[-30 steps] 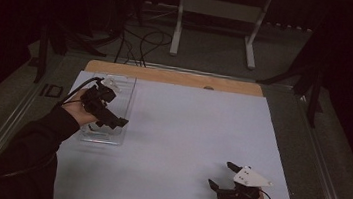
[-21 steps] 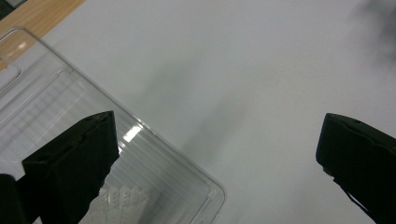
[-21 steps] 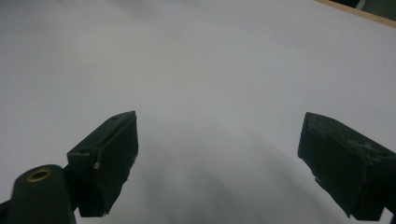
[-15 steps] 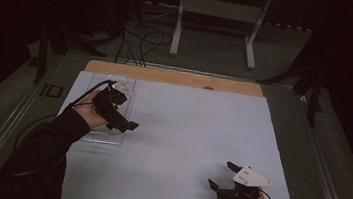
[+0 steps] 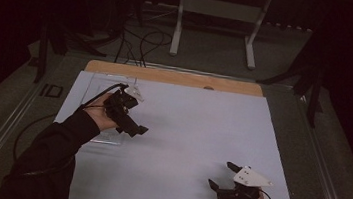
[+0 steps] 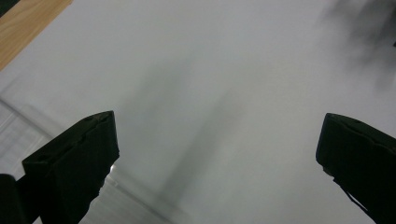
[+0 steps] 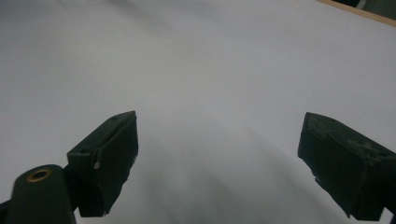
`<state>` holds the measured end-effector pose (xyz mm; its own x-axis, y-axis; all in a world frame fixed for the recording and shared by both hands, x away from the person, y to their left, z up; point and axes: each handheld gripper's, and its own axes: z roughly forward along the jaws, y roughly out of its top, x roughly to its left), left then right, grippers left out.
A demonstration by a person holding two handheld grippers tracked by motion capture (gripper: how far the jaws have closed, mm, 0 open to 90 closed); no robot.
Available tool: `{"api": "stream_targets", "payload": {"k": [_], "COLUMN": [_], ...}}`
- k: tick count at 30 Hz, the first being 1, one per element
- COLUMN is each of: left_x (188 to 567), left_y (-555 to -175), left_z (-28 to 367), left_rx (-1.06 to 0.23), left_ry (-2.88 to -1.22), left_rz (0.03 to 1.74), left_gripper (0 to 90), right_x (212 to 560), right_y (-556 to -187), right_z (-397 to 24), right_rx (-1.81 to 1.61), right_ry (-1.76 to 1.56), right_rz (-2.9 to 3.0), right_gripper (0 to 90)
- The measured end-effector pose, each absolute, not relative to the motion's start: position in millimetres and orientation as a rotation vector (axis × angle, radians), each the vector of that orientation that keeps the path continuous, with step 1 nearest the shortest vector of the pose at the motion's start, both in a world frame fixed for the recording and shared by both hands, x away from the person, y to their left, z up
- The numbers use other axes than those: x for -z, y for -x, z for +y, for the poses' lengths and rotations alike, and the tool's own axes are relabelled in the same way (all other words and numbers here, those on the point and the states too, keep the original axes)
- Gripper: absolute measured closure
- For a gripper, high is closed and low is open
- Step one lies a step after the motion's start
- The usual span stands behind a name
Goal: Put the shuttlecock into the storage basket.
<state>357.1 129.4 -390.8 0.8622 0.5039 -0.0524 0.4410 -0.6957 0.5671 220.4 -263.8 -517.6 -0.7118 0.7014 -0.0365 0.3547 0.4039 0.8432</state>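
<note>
Table [image 5: 186,131]: white sheet, wooden strip along far edge; dark room, white stand [image 5: 219,14] and cables on floor beyond. Clear tray [image 5: 110,84]: far-left, long axis front-to-back. Left gripper [image 5: 131,124]: above tray's edge, fingers wide, empty. Right gripper [image 5: 223,178]: near-right, fingers wide, empty.

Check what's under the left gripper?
A clear tray on the white sheet, partly hidden beneath the left gripper and hand. Nothing visible inside it; the covered part can't be judged.
</note>
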Motion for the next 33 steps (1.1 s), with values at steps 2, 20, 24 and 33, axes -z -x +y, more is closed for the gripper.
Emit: {"api": "stream_targets", "payload": {"k": [2,20,24,33], "left_x": [392,409,415,426], "left_y": [-356,-339,-336,-323], "left_z": [125,95,93,88], "left_rx": [-0.137,-0.102,-0.100,-0.065], "left_ry": [-2.448,-2.467,-2.473,-2.473], "left_rz": [0.668,0.558,0.553,0.524], "left_gripper": [0.0,0.0,0.0,0.0], "right_x": [518,517,518,518], "right_y": [-221,-220,-221,-220], "right_z": [-264,-264,-264,-264], "right_rx": [-1.228,-1.231,-1.229,-1.229], "right_ry": [-0.908,-0.902,-0.900,-0.900], "right_rz": [2.281,2.280,2.281,2.285], "right_gripper": [12.2,12.2,12.2,12.3]}}
